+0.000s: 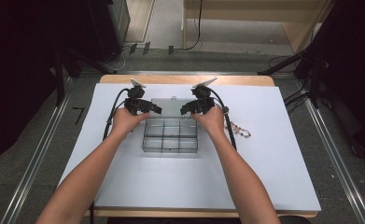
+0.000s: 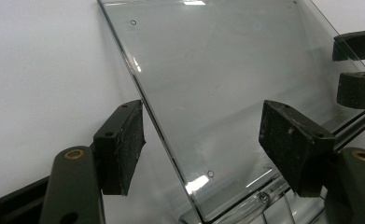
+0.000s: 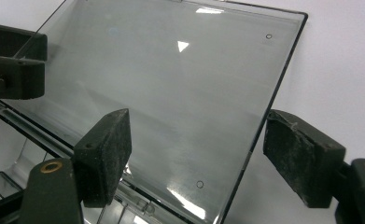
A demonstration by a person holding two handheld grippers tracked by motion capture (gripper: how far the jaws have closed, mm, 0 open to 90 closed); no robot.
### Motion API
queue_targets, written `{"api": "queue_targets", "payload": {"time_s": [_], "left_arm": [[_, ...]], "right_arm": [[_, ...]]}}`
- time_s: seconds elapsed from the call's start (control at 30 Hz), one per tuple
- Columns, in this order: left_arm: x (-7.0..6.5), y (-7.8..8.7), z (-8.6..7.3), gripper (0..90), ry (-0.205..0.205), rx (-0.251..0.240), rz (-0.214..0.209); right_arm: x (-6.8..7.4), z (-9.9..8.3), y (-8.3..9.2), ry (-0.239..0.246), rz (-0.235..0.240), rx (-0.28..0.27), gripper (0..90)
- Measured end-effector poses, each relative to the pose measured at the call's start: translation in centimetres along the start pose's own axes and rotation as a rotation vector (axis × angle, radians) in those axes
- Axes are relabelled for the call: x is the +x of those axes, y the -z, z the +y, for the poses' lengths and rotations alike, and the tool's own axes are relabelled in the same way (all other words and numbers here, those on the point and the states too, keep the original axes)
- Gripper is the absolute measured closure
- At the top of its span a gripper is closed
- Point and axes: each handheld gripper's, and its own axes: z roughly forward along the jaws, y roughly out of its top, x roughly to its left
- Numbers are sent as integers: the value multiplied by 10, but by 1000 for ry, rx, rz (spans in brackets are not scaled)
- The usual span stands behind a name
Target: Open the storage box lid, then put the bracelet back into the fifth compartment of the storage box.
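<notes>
A clear plastic organiser box (image 1: pixel 170 136) with several compartments sits mid-table, its clear lid (image 1: pixel 171 107) swung open to the far side. My left gripper (image 1: pixel 148 108) is at the lid's left side, my right gripper (image 1: pixel 190 108) at its right side. In the left gripper view the lid (image 2: pixel 217 79) has one side edge between the wide-apart jaws of the left gripper (image 2: pixel 203 147). In the right gripper view the lid (image 3: pixel 171 88) has its other side edge between the spread jaws of the right gripper (image 3: pixel 194 156). Both are open, and neither clamps the lid.
A beaded chain (image 1: pixel 240 130) lies on the white table sheet (image 1: pixel 264 177) just right of the box. Each gripper view shows the other gripper's jaws across the lid. Metal rails and dark stands flank the table.
</notes>
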Motion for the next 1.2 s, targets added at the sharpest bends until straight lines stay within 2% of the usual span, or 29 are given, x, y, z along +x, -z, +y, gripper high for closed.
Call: {"api": "queue_targets", "payload": {"time_s": [0.23, 0.33, 0.57, 0.7, 0.83, 0.93, 1.03, 1.13, 1.2], "left_arm": [[0, 4, -1, 337, -22, -17, 23], [2, 8, 0, 343, -22, -19, 15], [3, 23, -1, 360, -30, -55, 13], [1, 34, -3, 386, -73, -50, 27], [-5, 43, -6, 389, -95, -77, 8], [-10, 46, -9, 389, -112, -76, 3], [-14, 46, -14, 394, -120, -80, -19], [-18, 46, -18, 396, -150, -76, 10], [-21, 48, -20, 393, -168, -75, 11]], "right_arm": [[1, -1, 3, 20, -10, 1, 265], [4, -1, 6, 45, -21, -8, 272], [4, -2, 16, 68, -27, -29, 279], [6, -4, 24, 91, -36, -39, 291], [6, -7, 32, 116, -36, -58, 303], [5, -11, 39, 126, -34, -68, 312], [4, -16, 43, 136, -38, -80, 321], [4, -21, 47, 158, -45, -80, 322], [3, -25, 50, 163, -40, -88, 324]]}}
